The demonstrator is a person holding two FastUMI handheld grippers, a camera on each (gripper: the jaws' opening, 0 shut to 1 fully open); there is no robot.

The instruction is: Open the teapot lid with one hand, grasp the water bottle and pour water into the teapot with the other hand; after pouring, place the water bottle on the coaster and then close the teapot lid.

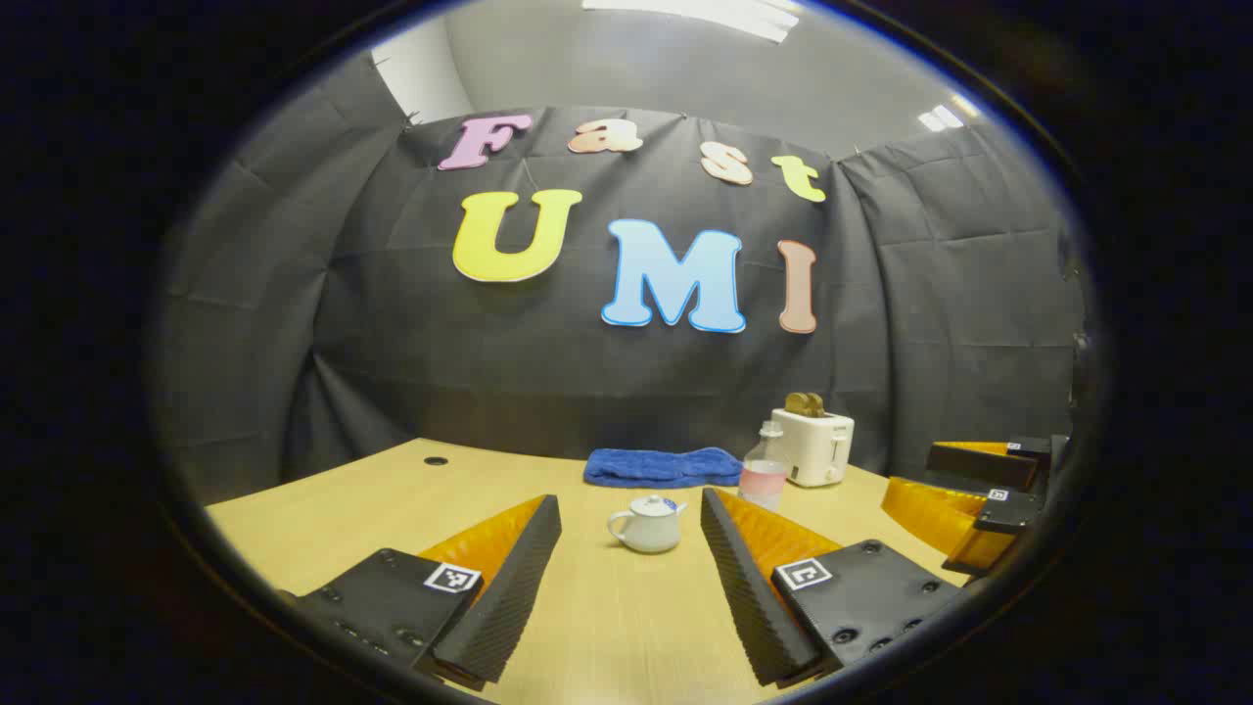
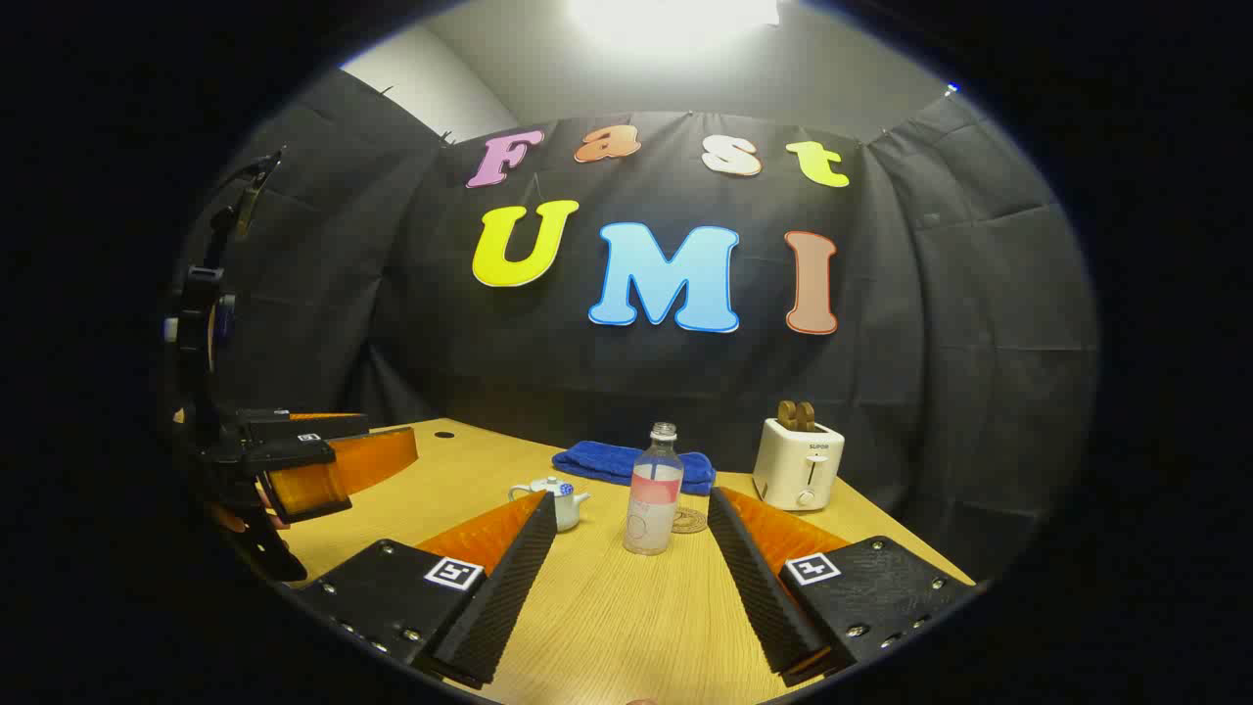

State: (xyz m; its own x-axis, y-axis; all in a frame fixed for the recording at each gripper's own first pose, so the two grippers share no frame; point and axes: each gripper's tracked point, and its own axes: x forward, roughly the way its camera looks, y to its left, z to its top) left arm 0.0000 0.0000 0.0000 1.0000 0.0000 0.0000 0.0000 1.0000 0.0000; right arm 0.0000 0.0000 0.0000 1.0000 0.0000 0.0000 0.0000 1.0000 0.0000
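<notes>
A small white teapot (image 1: 647, 525) with its lid on stands on the wooden table, straight ahead of my open left gripper (image 1: 631, 519), which holds nothing. In the right gripper view the teapot (image 2: 560, 501) sits left of a clear capless water bottle (image 2: 654, 492), which stands upright ahead of my open, empty right gripper (image 2: 626, 514). A round woven coaster (image 2: 690, 520) lies just right of and behind the bottle. The bottle (image 1: 764, 470) also shows behind my left gripper's right finger. The other gripper appears at the right edge (image 1: 979, 490) and at the left edge (image 2: 294, 465) of the two views.
A folded blue towel (image 1: 663, 466) lies at the back of the table (image 1: 607, 627). A white toaster (image 1: 820, 446) with bread in it stands at the back right. A small dark hole (image 1: 436, 460) marks the tabletop's far left.
</notes>
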